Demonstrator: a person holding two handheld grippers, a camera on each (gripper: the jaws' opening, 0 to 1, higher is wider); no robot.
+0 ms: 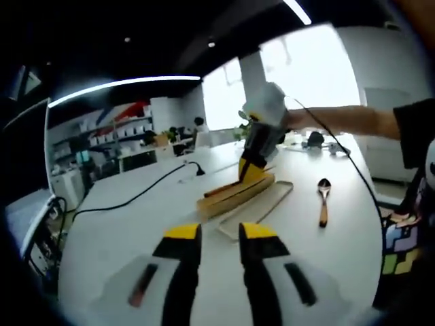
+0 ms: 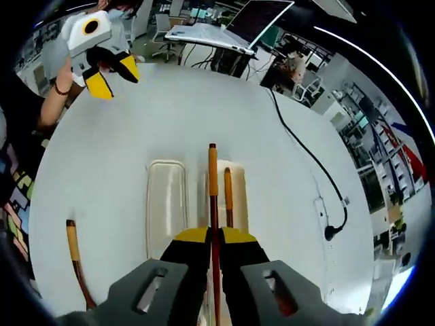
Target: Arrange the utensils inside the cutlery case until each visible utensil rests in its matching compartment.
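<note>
Case: cutlery case (image 2: pixel 234 178) lay open on the white table (image 2: pixel 170 109), a pale, shallow tray with a long compartment; its rear end was hidden behind the right gripper's jaws.
Lid: pale rectangular lid (image 2: pixel 166 200) lay flat just beside the case, nothing in it.
Contents of case: one chopstick (image 2: pixel 228 197) with an orange-brown handle lay lengthwise inside.
Held item: a second chopstick (image 2: pixel 213 204), orange handle and dark red shaft, ran along the case; whether it touched the tray could not be told.
Right gripper: right gripper (image 2: pixel 215 239), yellow-tipped, was clamped on that second chopstick, jaws nearly together.
Left gripper: left gripper (image 1: pixel 219 234) hung over bare table short of the case, jaws parted, nothing between them.
Outside the case: spoon (image 1: pixel 323 201) with a wooden handle lay on the table beside the lid, apart from it.
Other: black cable (image 2: pixel 306 153) ran across the table, well apart from the case.
</note>
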